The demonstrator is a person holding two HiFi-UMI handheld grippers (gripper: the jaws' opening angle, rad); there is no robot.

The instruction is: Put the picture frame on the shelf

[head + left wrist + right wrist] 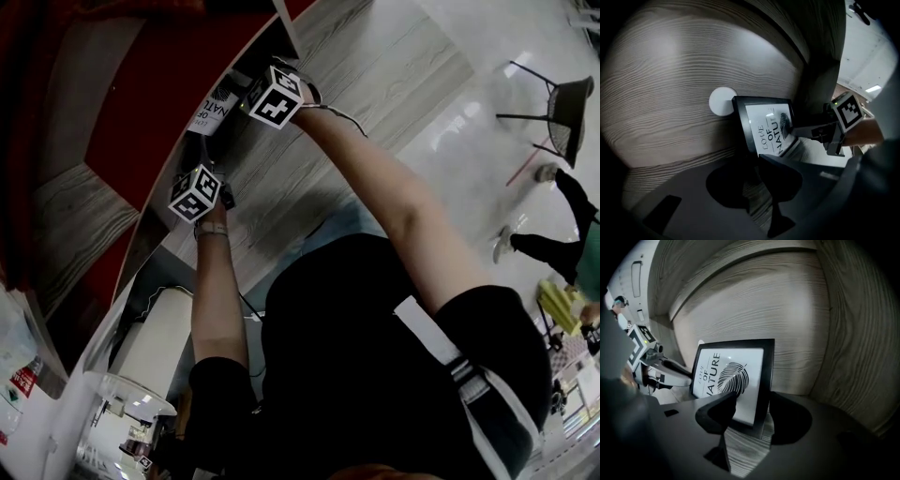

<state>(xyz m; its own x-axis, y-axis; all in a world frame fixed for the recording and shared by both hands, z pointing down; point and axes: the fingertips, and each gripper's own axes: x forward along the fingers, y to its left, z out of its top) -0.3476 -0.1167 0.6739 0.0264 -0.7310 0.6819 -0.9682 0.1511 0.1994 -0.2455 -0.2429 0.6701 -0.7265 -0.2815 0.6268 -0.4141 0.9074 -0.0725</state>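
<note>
On the grey wood-grain shelf (740, 451), the black rectangular picture frame (736, 376) stands upright. Your right gripper (752, 404) has its jaws apart around the frame's side edge, while your left gripper (757, 161) clamps the opposite lower corner. Draw the right straight back without grazing the frame, then loosen the left gently.

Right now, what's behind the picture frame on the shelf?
The shelf's wood-grain back wall, plus a white round disc on it, partly covered by the picture frame. The frame hides its own back and any stand.
</note>
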